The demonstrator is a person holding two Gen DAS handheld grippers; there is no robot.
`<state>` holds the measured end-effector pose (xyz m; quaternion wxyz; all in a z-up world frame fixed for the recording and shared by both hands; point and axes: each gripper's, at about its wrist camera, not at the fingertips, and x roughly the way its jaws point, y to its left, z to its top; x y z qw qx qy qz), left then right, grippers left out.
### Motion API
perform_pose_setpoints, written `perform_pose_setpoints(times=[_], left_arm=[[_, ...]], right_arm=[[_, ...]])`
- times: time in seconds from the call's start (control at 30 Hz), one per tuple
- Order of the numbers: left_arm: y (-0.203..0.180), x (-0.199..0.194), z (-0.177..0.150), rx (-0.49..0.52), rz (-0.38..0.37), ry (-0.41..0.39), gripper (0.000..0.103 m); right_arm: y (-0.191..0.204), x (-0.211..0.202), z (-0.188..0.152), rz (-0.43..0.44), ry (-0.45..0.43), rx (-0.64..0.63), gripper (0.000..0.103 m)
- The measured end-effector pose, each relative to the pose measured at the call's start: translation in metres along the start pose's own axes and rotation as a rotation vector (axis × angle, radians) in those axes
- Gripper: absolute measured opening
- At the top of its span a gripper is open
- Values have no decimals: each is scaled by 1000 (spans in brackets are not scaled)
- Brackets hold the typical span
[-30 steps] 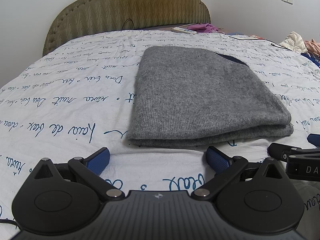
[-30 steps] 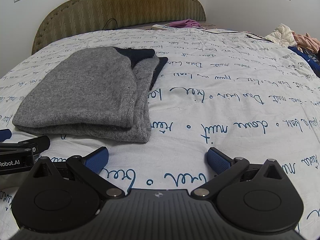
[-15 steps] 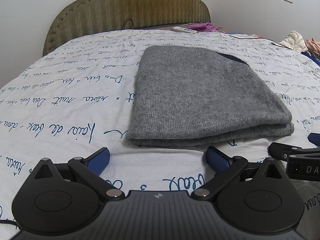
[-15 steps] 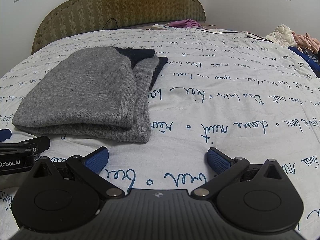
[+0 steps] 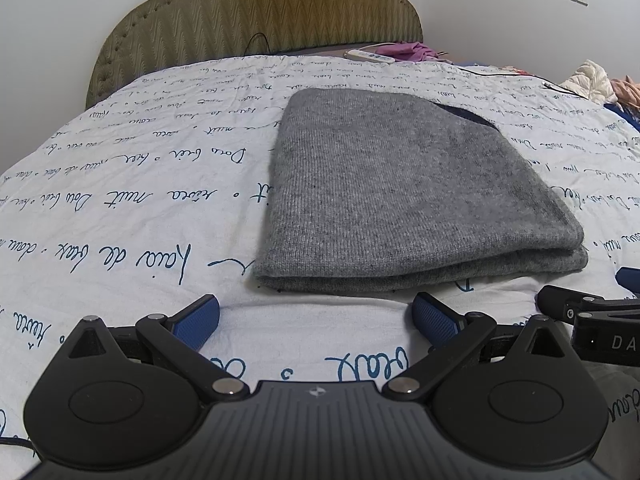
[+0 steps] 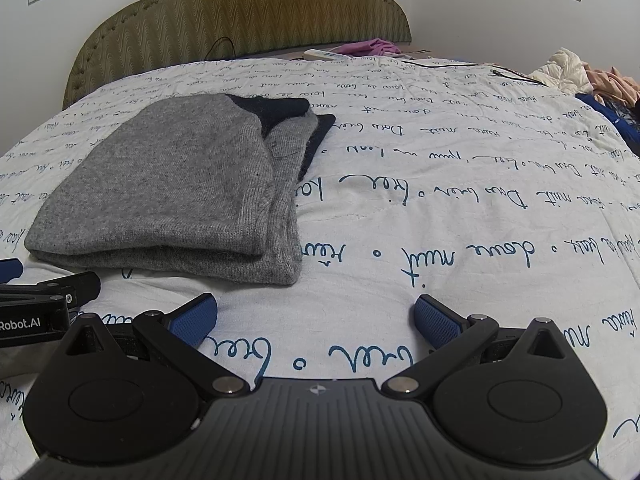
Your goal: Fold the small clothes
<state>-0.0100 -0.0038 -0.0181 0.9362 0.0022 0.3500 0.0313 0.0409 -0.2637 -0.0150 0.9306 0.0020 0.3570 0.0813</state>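
A grey knit garment [image 5: 404, 196] with dark navy trim lies folded in a flat stack on the bed; it also shows in the right wrist view [image 6: 180, 188], at the left. My left gripper [image 5: 316, 316] is open and empty, just in front of the garment's near edge. My right gripper [image 6: 316, 316] is open and empty, to the right of the garment over bare sheet. Each gripper shows at the edge of the other's view, resting low near the bed's front.
The bed has a white sheet with blue handwriting print [image 6: 460, 200] and an olive padded headboard [image 5: 256, 20]. A white remote [image 5: 370, 56] and purple cloth [image 5: 412, 48] lie by the headboard. More clothes are piled at the far right [image 6: 580, 76].
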Motion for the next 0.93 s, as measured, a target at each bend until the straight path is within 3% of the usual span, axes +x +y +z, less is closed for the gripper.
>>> perform_pose_setpoints(times=[0.47,0.83,0.93], left_arm=[[2,-2,1,-3,-12,37,103],[2,-23,-4,-15,-10,-27,103],[0,-26,-4,4,-22,-1,103]], right_arm=[[0,0,0,0,0,0,103],[1,0,0,0,0,0,103],[1,0,0,0,0,0,103]])
